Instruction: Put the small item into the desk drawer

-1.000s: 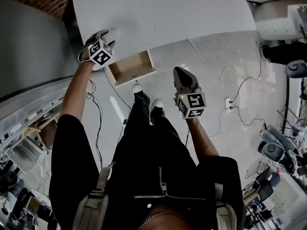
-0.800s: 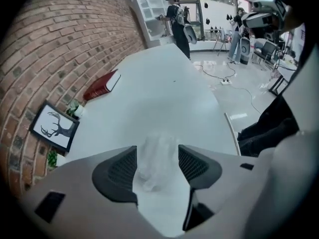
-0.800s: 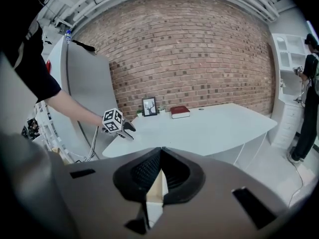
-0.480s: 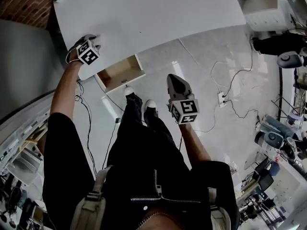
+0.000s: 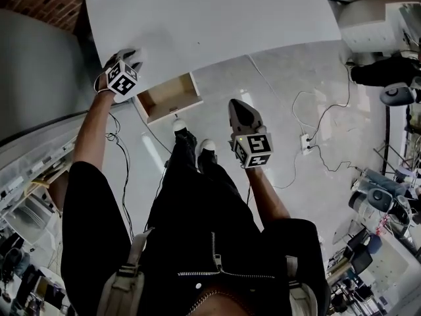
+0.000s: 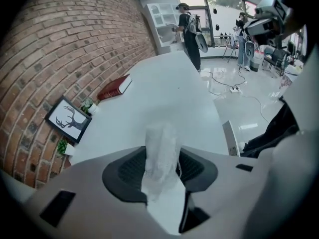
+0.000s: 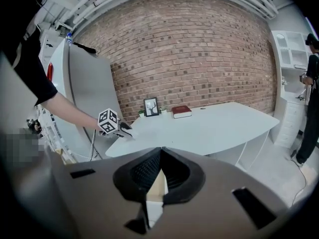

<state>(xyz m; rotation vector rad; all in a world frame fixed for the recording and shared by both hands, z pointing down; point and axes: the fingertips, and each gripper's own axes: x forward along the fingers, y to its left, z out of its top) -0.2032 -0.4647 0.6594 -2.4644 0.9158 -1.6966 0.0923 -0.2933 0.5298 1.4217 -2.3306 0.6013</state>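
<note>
So, L gripper was down on the white desk near its front-left corner, tilted steeply down, marker cube on top. In the left gripper view its jaws had just been closing, w/ a small white crinkly item standing upright between them. Both pads looked to sit against its sides, so that's a grasp on the item. Item was on the desk top, not in the drawer. Couldn't make it out in the head view, since the gripper covered that spot.

Desk drawer stood pulled open below the desk's front edge, just right of the L gripper in head view, wood-coloured inside.

R gripper hung over the floor, right of the drawer and apart from the desk, near the person's shoes. Right gripper view: jaws clenched tip to tip, nothing gripped. That view also caught the L gripper at the desk corner.

Back of desk, along the brick wall: framed deer pic, small plant beside it, then a red book lying flat. Power strip w/ cable lay on the floor, right of the R gripper.
</note>
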